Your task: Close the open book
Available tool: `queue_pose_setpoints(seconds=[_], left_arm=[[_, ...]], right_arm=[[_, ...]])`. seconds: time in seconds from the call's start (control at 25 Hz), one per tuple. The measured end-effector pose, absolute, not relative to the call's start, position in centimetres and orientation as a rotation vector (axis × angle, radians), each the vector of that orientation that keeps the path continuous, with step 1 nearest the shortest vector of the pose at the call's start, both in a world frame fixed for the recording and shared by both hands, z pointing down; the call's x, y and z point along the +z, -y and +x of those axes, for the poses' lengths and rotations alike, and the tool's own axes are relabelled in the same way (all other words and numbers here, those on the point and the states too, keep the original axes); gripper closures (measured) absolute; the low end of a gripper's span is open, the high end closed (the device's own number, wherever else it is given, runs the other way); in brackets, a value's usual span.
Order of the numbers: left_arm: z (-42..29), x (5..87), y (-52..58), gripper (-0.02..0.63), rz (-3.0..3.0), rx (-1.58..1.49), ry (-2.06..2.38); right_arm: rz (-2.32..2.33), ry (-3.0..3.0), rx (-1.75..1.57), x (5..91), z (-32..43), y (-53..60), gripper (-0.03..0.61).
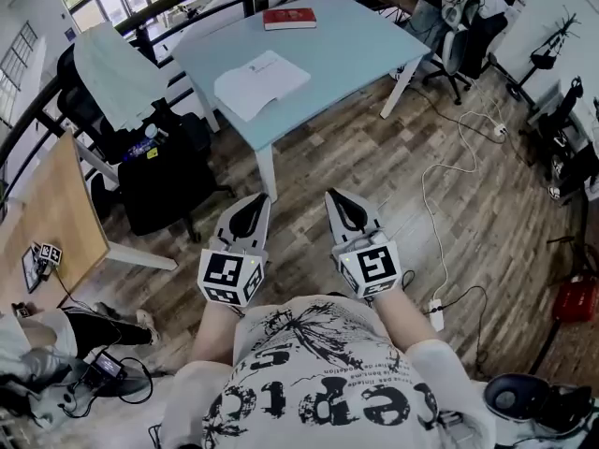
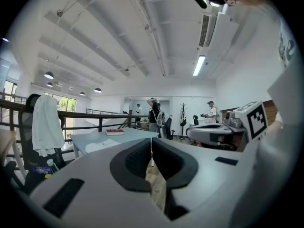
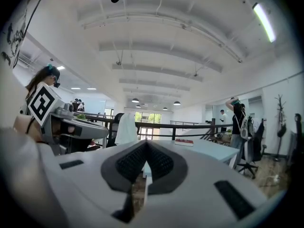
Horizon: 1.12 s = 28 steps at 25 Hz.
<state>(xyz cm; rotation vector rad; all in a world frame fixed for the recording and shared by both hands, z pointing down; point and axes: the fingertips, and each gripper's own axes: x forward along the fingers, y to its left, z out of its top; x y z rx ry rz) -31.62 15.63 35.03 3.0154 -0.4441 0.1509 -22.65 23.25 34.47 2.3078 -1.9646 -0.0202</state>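
An open white book [image 1: 261, 82] lies on the near part of the light blue table [image 1: 346, 50], far ahead of me. It also shows as a pale sheet, the open book [image 2: 99, 145], in the left gripper view. My left gripper [image 1: 251, 201] and right gripper [image 1: 339, 197] hang side by side over the wooden floor, well short of the table. Both point level toward it. The left gripper [image 2: 152, 141] has its jaws together with nothing between them. The right gripper [image 3: 145, 144] is likewise shut and empty.
A closed red book [image 1: 289, 18] rests at the table's far edge. A black office chair [image 1: 154, 171] with a pale cloth [image 1: 117, 73] over it stands left of the table. A wooden desk [image 1: 47, 213] is at the far left. Cables [image 1: 449, 171] trail over the floor at right.
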Motion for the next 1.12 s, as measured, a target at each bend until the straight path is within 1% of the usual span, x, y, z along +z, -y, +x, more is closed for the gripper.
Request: queue_pose_setpoints(seconds=[0.4, 0.64, 0.88, 1.12], left_arm=[[-31.2, 37.5, -14.4, 0.589, 2.968, 0.194, 0.438], [-28.3, 38.9, -12.7, 0.589, 2.938, 0.224, 0.510], [-21.6, 39.3, -10.6, 0.589, 2.919, 0.239, 0.627], [-11.7, 38.0, -7.7, 0.589, 2.888, 0.189, 0.771]], right_arm=[[2.354, 1.916, 0.081, 36.8, -21.1, -22.7, 0.570], [2.333, 1.949, 0.110, 38.3, -17.1, -21.1, 0.570], [2.267, 2.025, 0.092, 38.7, -9.6, -18.4, 0.569], [2.144, 2.144, -0.054, 36.4, 0.0, -15.1, 0.571]])
